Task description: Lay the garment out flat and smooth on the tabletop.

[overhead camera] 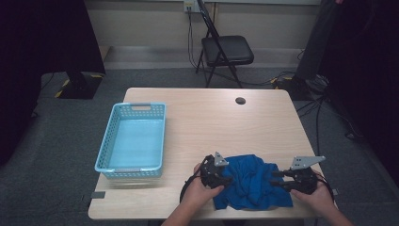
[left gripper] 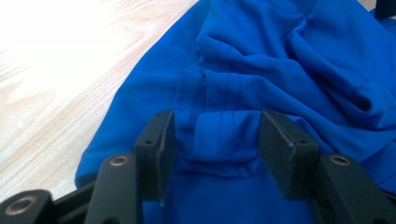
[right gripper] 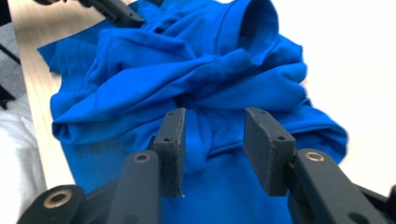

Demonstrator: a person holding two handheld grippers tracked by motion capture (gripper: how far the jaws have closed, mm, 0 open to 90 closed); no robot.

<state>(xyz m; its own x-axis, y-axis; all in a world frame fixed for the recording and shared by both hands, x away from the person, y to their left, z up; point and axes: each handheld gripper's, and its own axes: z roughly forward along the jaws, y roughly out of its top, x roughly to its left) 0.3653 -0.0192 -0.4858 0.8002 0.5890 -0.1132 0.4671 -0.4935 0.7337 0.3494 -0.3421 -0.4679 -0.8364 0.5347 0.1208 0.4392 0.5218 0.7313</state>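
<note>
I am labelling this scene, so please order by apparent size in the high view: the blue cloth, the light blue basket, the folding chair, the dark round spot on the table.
1. light blue basket
2. blue cloth, slightly smaller
3. folding chair; it stands farther away, so its rank is unsure
4. dark round spot, clearly smallest

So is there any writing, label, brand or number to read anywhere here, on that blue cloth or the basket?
None can be read.
Blue garment: seams and folds, no print or tag visible.
Light blue plastic basket: plain perforated walls, no label.
Wooden table: bare, with one dark round spot, no marking.
Black folding chair: no lettering.
Yellow-black striped tape on the floor: a pattern, not words.
</note>
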